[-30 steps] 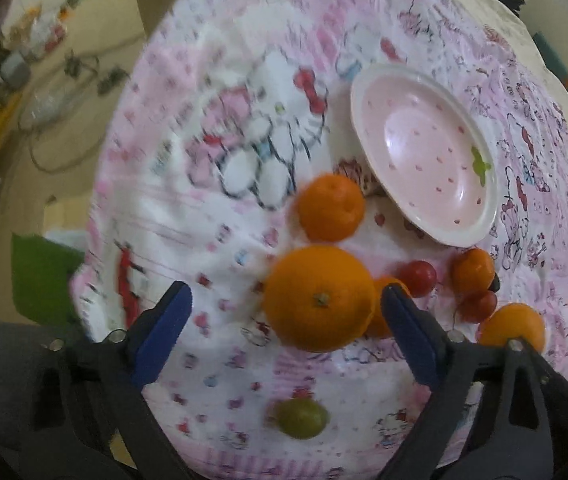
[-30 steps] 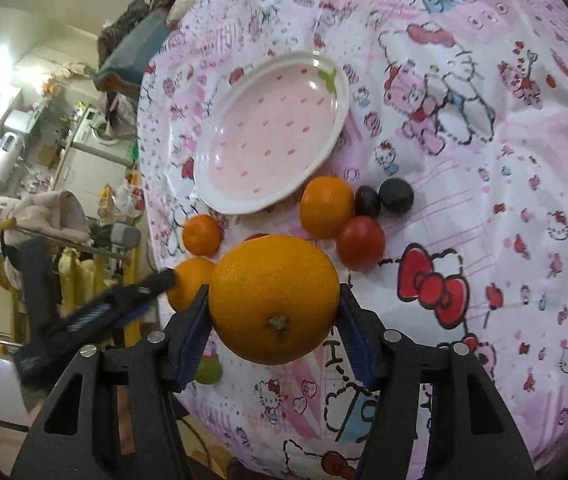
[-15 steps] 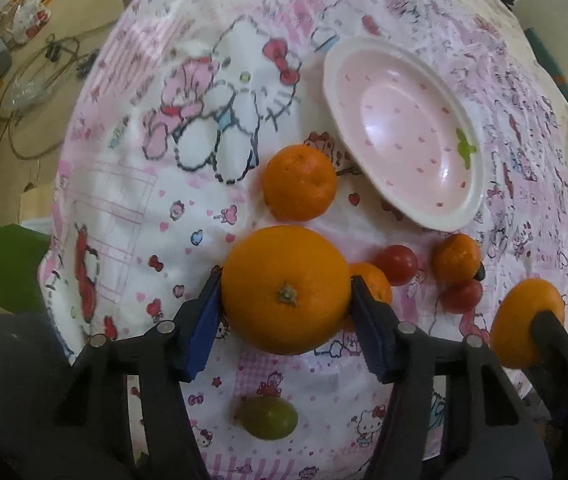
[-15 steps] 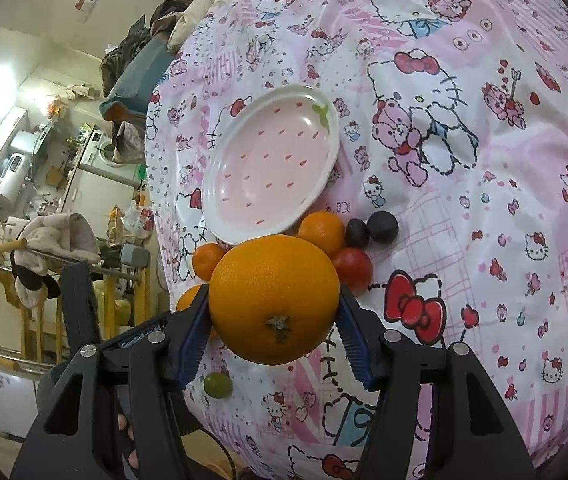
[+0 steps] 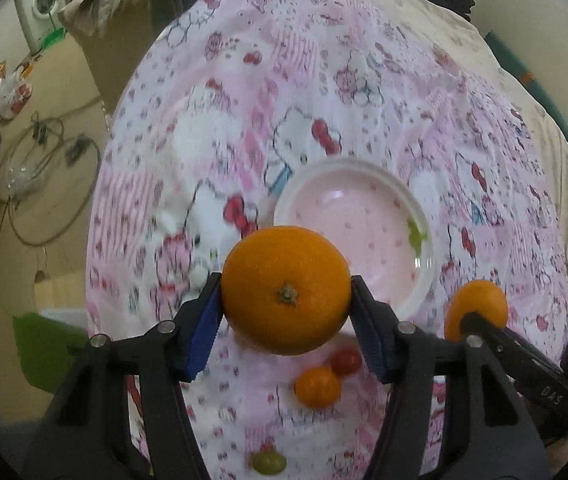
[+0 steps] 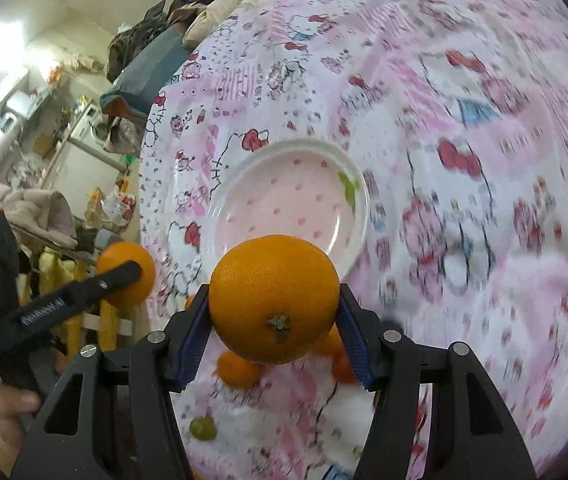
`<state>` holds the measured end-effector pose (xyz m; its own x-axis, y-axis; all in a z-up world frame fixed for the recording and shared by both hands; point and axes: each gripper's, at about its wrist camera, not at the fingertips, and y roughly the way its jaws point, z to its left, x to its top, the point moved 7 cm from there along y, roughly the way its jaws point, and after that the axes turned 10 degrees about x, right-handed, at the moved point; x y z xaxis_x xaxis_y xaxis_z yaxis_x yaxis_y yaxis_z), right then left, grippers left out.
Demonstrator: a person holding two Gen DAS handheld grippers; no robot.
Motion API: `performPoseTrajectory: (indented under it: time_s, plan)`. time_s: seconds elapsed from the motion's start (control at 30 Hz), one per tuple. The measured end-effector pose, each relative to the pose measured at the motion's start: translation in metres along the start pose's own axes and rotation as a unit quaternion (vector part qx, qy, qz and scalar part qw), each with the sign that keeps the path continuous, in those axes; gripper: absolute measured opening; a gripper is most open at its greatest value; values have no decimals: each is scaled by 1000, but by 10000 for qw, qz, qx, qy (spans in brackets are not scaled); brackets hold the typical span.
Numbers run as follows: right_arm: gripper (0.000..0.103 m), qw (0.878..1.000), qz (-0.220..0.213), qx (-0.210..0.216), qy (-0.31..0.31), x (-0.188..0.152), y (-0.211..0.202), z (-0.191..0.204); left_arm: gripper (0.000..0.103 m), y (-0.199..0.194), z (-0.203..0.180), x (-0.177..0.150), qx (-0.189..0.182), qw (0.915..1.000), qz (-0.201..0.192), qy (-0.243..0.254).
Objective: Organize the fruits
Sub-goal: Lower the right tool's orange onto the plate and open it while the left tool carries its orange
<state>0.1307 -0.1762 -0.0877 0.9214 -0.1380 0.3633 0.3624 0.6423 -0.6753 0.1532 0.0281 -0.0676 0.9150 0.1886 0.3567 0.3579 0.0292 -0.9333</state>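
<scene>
Two oranges are held off the counter, near the pink plate (image 5: 424, 292). Left tool (image 5: 286, 308) clamps one orange (image 5: 286, 288). Right tool (image 6: 274, 316) clamps the other orange (image 6: 274, 298).

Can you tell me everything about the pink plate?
The plate is round and shallow, pale pink inside with small darker pink specks, a white rim and one little green leaf mark near its edge. It looks glossy, like ceramic or hard plastic. It lies flat and right way up on the pink cartoon-cat cloth. No fruit shows in the part in view. An orange held in front hides its near edge.
</scene>
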Motion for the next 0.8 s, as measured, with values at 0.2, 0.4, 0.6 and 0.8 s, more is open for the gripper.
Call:
performPoseTrajectory:
  time_s: [0.2, 0.4, 0.6, 0.8]
  plan:
    - [62, 9936, 432, -703, -777, 38, 50, -13, 57, 8, 3, 19, -71, 9992, -246, -291]
    - [62, 9786, 836, -1124, -1509, 58, 102, -11, 57, 18, 11, 25, -31, 9985, -71, -541]
    - [62, 9752, 1096, -1251, -1461, 69, 132, -15, 57, 24, 24, 29, -37, 9969, 41, -782]
    - [62, 9739, 1169, -1292, -1458, 74, 143, -17, 57, 22, 23, 27, -158, 9963, 126, -841]
